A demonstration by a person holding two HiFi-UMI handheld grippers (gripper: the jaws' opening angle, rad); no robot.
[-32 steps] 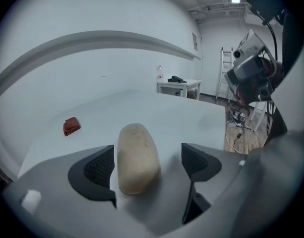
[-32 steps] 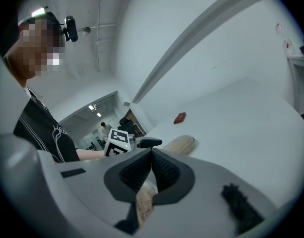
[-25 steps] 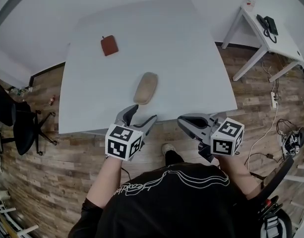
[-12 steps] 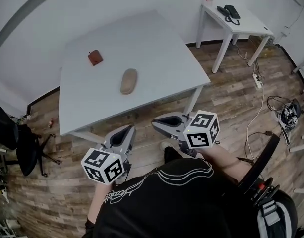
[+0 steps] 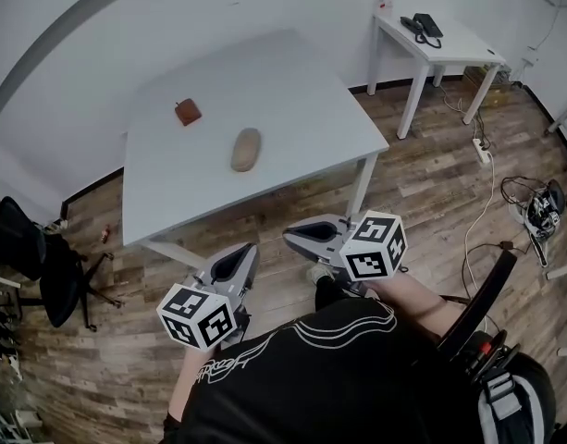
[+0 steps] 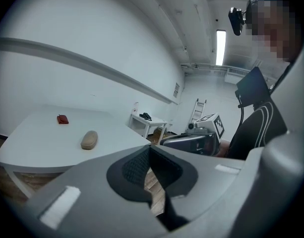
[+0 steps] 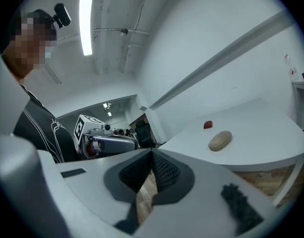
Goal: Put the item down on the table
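A tan oval case (image 5: 246,149) lies on the pale grey table (image 5: 292,91), with a small red-brown pouch (image 5: 187,111) farther back to its left. Both grippers hang over the wooden floor, well short of the table's near edge. My left gripper (image 5: 239,255) is shut and holds nothing. My right gripper (image 5: 294,233) is also shut and empty, pointing left. The left gripper view shows its closed jaws (image 6: 150,150) with the case (image 6: 89,140) and pouch (image 6: 63,119) far off. In the right gripper view the closed jaws (image 7: 152,153) face the case (image 7: 220,141).
A small white side table (image 5: 449,44) with a black phone (image 5: 426,24) stands at the back right. A black office chair (image 5: 24,257) sits at the left. Cables (image 5: 533,206) lie on the floor at the right.
The left gripper's jaws, open near the case at the table's front edge, have shut. Both grippers have drawn back from the table, and the case stays lying on it.
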